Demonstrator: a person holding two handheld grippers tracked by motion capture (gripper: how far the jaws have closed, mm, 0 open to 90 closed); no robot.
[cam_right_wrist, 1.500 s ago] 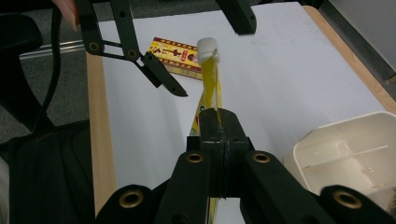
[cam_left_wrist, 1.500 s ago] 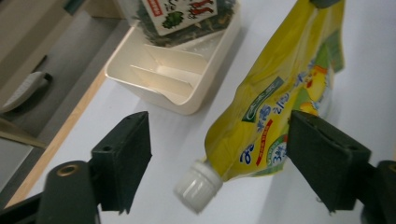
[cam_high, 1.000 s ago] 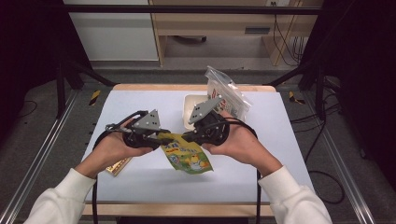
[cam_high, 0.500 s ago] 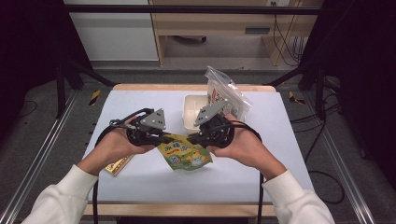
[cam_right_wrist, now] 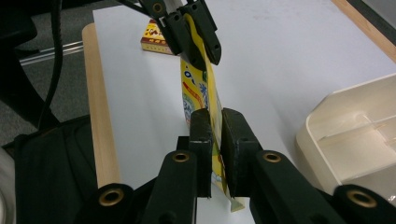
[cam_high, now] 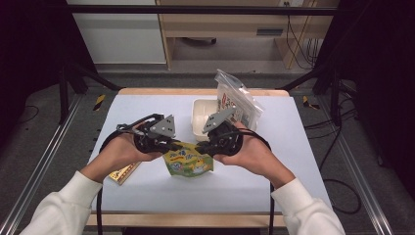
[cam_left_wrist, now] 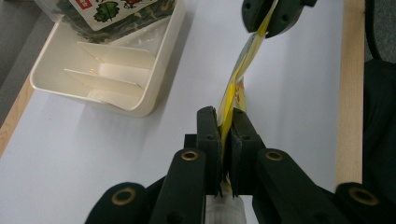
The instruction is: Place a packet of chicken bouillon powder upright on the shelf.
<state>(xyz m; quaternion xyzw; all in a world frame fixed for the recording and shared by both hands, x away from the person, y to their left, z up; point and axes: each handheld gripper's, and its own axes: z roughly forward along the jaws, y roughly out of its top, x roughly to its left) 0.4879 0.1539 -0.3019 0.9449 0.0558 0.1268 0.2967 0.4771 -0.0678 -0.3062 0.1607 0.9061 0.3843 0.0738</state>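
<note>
The bench (cam_high: 147, 196) was a pale lavender-white sheet on a wooden frame, set in a dim room with dark rails at either side. Above its middle I held a yellow-green printed foil snack pouch (cam_high: 188, 161), stretched between my two tools and hanging clear of the surface. My left gripper (cam_left_wrist: 225, 122) was clenched on one top corner of it, the jaws pinching the thin film flat. My right gripper (cam_right_wrist: 212, 122) had the opposite corner; its jaws had just been easing apart a little, yet in the right gripper view the film sat between the pads and they looked to be pressing on it.

Just behind the pouch stood a cream plastic tray with inner dividers (cam_high: 198, 128), and leaning into it was a clear zip bag of dark dried leaves with a red-and-white label (cam_high: 237, 100). Near my left forearm lay a small flat orange-and-gold box (cam_high: 121, 173).

I judged the step in hand to be pulling the pouch's top open, or tearing it. The next move would call for a firm hold at both corners and a steady pull apart; if the right side slackened further, the film could slip out.
</note>
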